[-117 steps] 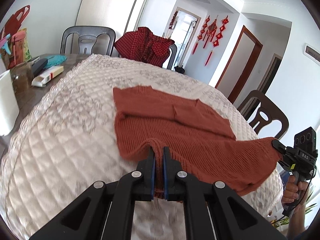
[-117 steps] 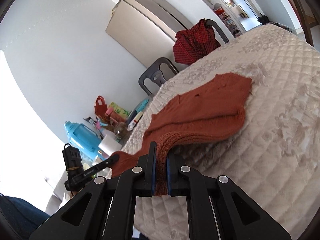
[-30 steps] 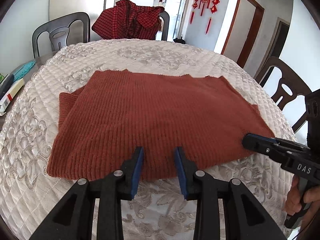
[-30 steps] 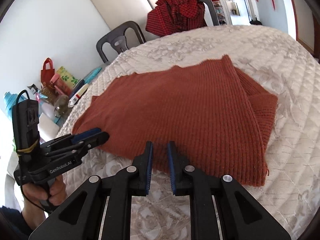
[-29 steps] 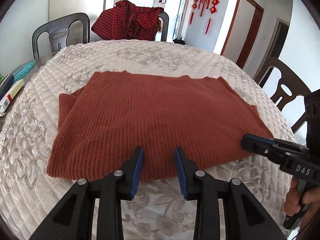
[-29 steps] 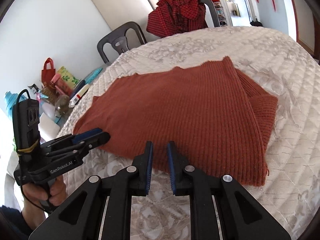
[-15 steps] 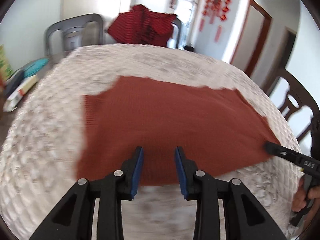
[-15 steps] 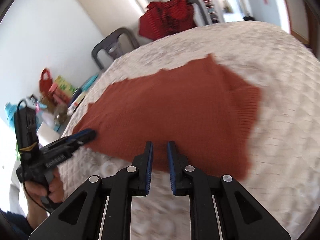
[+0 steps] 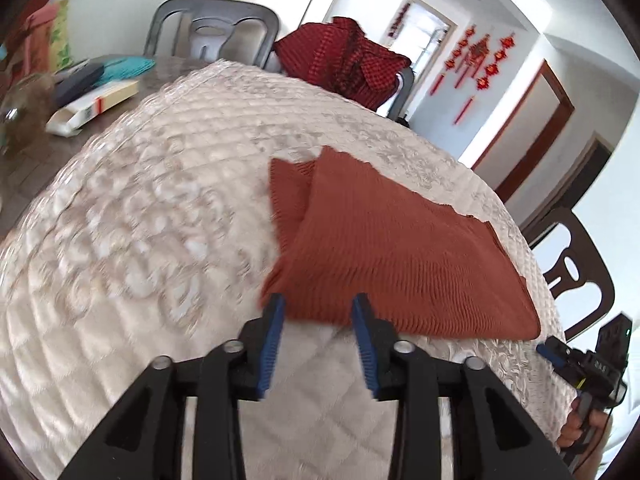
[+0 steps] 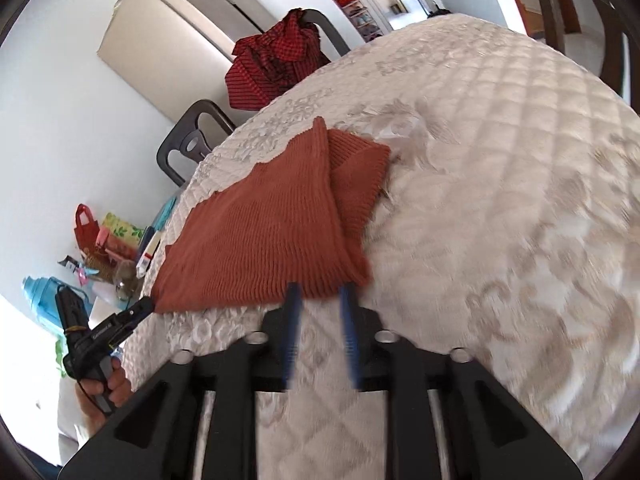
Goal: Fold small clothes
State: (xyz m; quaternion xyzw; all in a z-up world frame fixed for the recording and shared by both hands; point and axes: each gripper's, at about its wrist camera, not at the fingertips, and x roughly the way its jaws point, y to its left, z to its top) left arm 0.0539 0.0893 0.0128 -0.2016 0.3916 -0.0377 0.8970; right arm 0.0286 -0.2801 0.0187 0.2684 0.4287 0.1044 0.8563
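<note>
A rust-red knitted sweater [image 9: 384, 256] lies folded flat on the cream quilted table cover [image 9: 132, 232], with a sleeve fold showing at its far left. My left gripper [image 9: 318, 304] is at the sweater's near left corner. Its jaws are opening, and the hem edge lies just at the tips without being pinched. My right gripper [image 10: 320, 292] is at the near right corner of the sweater [image 10: 272, 232]. Its jaws are also opening, and its blue pads are clear of the cloth. Each gripper shows in the other's view: the right gripper [image 9: 560, 354] and the left gripper [image 10: 132, 314], each in a hand.
A red checked garment [image 9: 340, 60] hangs over a chair at the far side, beside a grey chair [image 9: 208, 28]. A dark brown chair [image 9: 572, 272] stands at the right edge. A box [image 9: 92, 104], bags and a blue bottle [image 10: 40, 292] crowd the bare tabletop on the left.
Both grippers slid apart along the near hem, the left to the left corner and the right to the right corner. Both views rolled. The right jaws widened from nearly shut; the sweater stayed put.
</note>
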